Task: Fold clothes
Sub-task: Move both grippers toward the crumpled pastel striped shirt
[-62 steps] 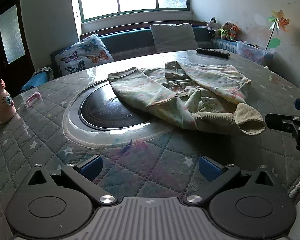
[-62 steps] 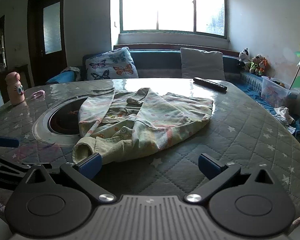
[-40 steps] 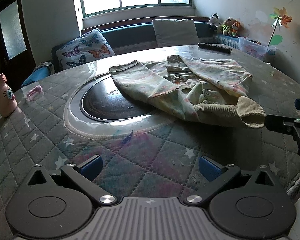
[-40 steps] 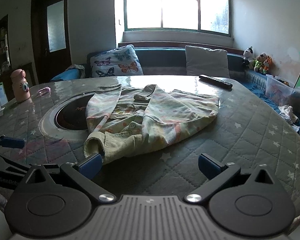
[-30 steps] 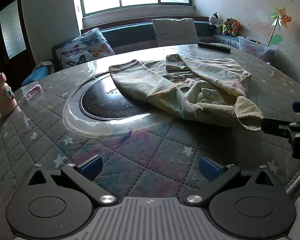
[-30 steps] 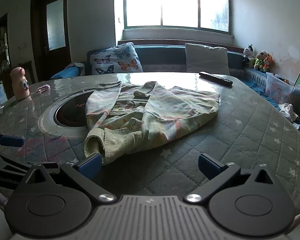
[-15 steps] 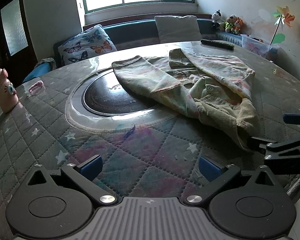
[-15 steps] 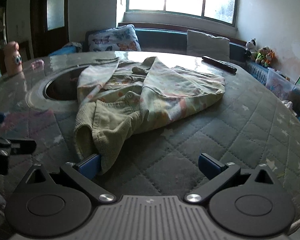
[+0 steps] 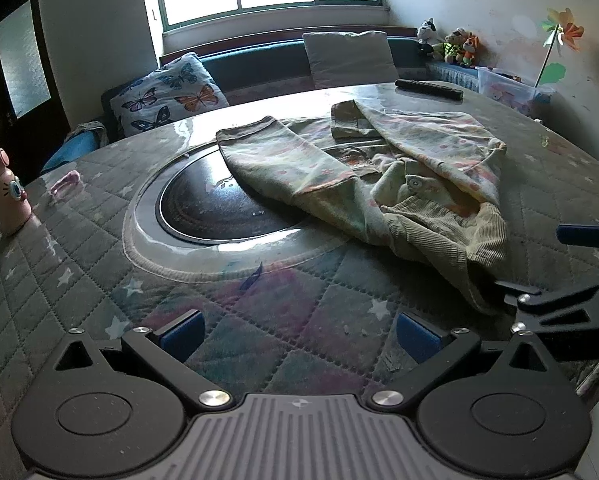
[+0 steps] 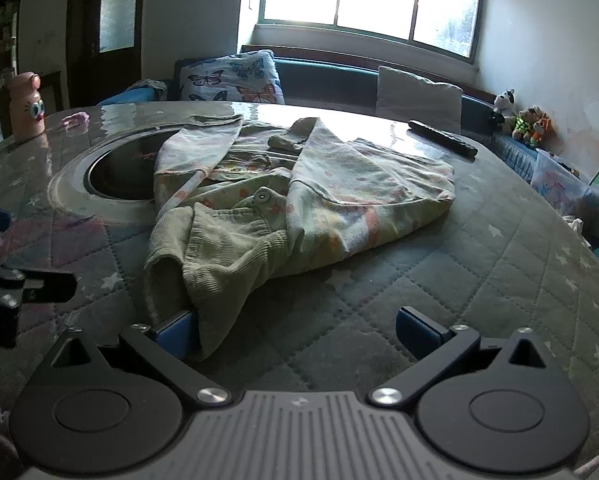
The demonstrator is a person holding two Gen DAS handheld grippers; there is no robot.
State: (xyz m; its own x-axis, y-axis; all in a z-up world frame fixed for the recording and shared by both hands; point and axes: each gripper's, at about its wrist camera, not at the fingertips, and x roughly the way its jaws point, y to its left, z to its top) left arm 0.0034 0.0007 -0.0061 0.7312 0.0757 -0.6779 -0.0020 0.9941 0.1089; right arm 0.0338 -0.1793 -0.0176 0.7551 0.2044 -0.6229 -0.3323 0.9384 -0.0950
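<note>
A pale green garment [image 9: 383,184] with pink print lies crumpled on the round quilted table [image 9: 99,264], one sleeve stretched across the dark round inset. Its ribbed corduroy hem [image 10: 219,256] faces the near edge. My right gripper [image 10: 297,332] is open at that hem, and the cloth lies against its left fingertip [image 10: 175,330]. In the left wrist view the right gripper [image 9: 547,264] shows at the right edge, at the hem's corner. My left gripper [image 9: 299,336] is open over bare table, well short of the garment. Its fingers [image 10: 39,280] show at the left edge of the right wrist view.
A dark glass inset [image 9: 215,208] sits in the table's middle. A pink bottle [image 9: 3,196] stands at the far left, and a black remote [image 9: 429,89] lies at the far edge. Behind are a bench with cushions [image 9: 167,96], plush toys [image 9: 455,46] and a plastic box [image 9: 507,88].
My right gripper has moved forward to the garment's corduroy hem, which now lies against its left finger. The left gripper has barely shifted. Both stay open.
</note>
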